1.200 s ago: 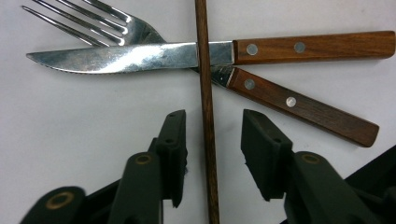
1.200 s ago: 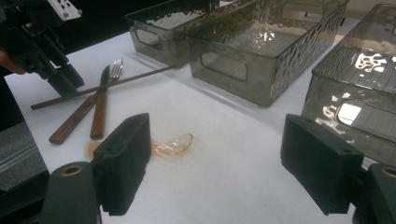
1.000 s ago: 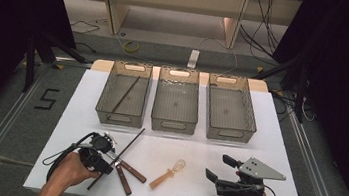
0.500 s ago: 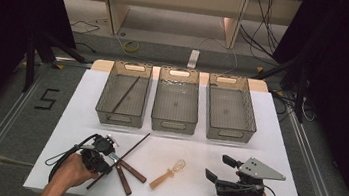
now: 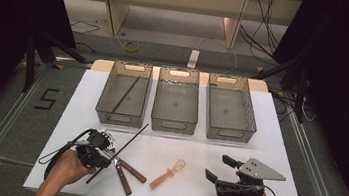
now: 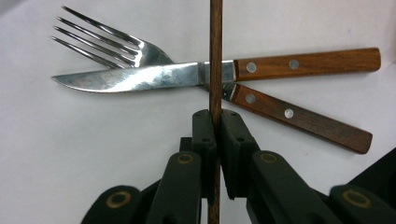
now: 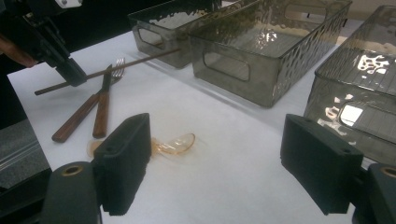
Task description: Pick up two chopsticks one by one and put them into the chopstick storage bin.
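The dark wooden chopstick [image 6: 215, 56] stands between the pads of the left gripper [image 5: 100, 150], which have just been closing and now clamp it near its lower part; in the left gripper view the stick runs straight up from the jaws across a knife [image 6: 187, 74] and a fork [image 6: 116, 46]; both have riveted wooden handles and lie crossed on the white table [image 5: 268, 139]; in the high view the chopstick slants from the left gripper up and to the right, its far tip near the front of the left bin [image 5: 123, 94]; a second chopstick [image 5: 125, 94] lies slantwise inside that bin; the middle bin [image 5: 176, 103] and the right bin [image 5: 230, 110] stand beside it in a row at the far side of the table; a small amber spoon [image 5: 167, 173] with a clear bowl lies near the front edge, between the two grippers; the right gripper [image 5: 219, 170] rests at the front right with its jaws wide apart, holding nothing; in its own view the spoon lies just beyond its left jaw.
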`<act>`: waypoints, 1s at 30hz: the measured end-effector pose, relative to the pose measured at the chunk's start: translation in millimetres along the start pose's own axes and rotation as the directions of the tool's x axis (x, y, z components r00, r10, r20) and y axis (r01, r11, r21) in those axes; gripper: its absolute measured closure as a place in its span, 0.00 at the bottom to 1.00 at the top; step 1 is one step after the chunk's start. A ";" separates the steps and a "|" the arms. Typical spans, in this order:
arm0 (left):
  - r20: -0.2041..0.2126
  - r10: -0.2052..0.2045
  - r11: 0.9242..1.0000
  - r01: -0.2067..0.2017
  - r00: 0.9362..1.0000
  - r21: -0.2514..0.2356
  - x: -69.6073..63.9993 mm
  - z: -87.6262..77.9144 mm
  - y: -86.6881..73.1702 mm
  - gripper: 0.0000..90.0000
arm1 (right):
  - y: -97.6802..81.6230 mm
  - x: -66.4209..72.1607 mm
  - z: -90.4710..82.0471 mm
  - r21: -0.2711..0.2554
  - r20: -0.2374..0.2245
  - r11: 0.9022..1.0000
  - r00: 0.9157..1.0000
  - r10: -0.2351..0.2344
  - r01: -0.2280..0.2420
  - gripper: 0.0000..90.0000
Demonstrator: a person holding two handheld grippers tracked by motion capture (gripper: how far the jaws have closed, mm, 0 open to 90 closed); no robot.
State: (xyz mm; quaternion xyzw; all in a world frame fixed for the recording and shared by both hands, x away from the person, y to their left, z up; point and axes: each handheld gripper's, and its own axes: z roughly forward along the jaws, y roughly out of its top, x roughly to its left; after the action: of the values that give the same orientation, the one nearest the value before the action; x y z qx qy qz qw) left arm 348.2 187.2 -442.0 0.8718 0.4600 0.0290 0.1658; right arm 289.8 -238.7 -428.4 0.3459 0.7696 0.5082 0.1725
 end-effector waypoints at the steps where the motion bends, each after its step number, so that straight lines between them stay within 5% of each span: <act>1: 0.000 -0.004 1.000 0.004 1.000 -0.010 0.3 -0.8 0.2 0.94 | -0.1 0.0 0.1 0.001 0.000 1.000 1.000 0.000 0.000 0.28; 9: 0.030 -0.018 0.997 0.020 0.999 -0.068 2.2 -7.2 0.7 0.94 | 0.0 0.2 0.0 0.000 0.000 1.000 1.000 -0.001 0.001 0.28; 19: 0.013 -0.022 0.989 0.023 1.000 -0.143 3.9 -19.2 2.3 0.94 | -0.1 0.2 0.3 0.001 0.001 1.000 1.000 -0.001 0.001 0.28; 23: -0.001 -0.036 0.984 0.035 0.999 -0.175 11.9 -28.0 6.5 0.94 | -0.5 0.3 0.8 0.004 0.001 1.000 1.000 0.000 0.000 0.28; 30: -0.002 -0.074 0.964 0.071 0.997 -0.258 29.6 -38.4 19.7 0.94 | -0.8 -0.5 1.9 0.007 0.001 1.000 1.000 0.007 -0.007 0.28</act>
State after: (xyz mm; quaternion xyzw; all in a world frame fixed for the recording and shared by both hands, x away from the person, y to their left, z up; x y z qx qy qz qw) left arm 373.0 211.0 -402.5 0.8252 0.4849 0.0874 0.2761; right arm 291.0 -238.1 -430.0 0.3493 0.7701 0.5060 0.1699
